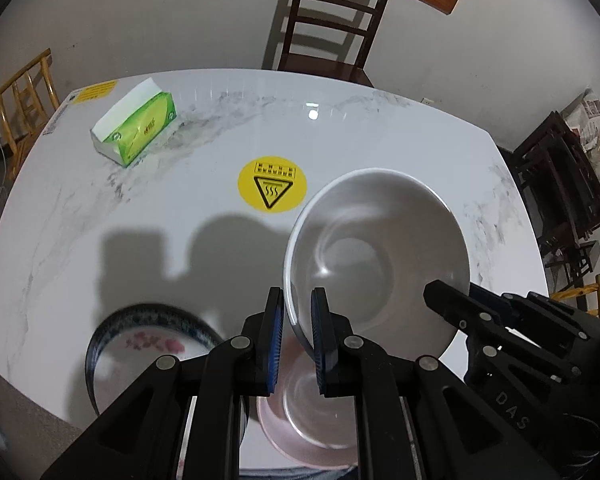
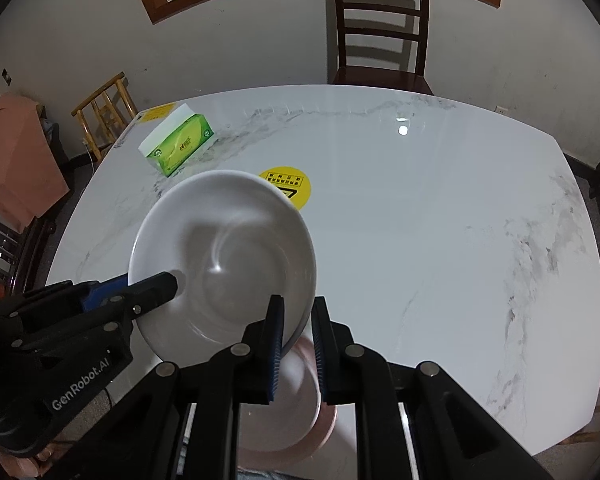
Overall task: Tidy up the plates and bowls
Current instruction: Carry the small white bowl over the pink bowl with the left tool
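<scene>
- White bowl (image 1: 376, 256) — held clear above the marble table (image 1: 140, 208), tilted, opening toward both cameras.
- Left gripper (image 1: 298, 340) clamped on the bowl's left rim; right gripper (image 2: 298, 346) clamped on the opposite rim.
- Pink bowl (image 1: 300, 416) sits directly below the grippers; patterned plate (image 1: 148, 348) lies to its left.
- Judgement: next move is a level lowering — both hands equally near.

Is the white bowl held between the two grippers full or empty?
Empty. The white bowl shows only bare glossy interior in both wrist views; nothing lies inside.
</scene>
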Demonstrator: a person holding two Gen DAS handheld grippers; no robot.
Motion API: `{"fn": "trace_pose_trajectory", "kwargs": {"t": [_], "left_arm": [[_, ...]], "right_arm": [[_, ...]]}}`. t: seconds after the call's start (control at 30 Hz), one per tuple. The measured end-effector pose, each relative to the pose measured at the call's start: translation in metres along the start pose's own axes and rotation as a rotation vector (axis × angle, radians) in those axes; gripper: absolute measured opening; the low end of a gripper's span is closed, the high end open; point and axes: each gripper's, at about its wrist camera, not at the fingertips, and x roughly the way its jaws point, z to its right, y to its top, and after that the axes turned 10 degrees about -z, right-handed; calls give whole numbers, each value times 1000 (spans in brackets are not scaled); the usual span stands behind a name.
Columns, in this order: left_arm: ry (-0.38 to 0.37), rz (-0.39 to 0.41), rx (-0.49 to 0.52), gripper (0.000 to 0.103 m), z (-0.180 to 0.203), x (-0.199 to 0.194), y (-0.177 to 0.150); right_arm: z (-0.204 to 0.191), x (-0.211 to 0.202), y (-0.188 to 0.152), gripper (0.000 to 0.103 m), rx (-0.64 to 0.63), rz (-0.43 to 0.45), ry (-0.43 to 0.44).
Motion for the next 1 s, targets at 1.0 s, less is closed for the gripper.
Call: {"fn": "trace_pose_trajectory", "kwargs": {"t": [1.0], "left_arm": [[2,-56,18,12,2,-11,-90]], "right_arm": [[-7,10,-92,14,3,-100,48]]}}
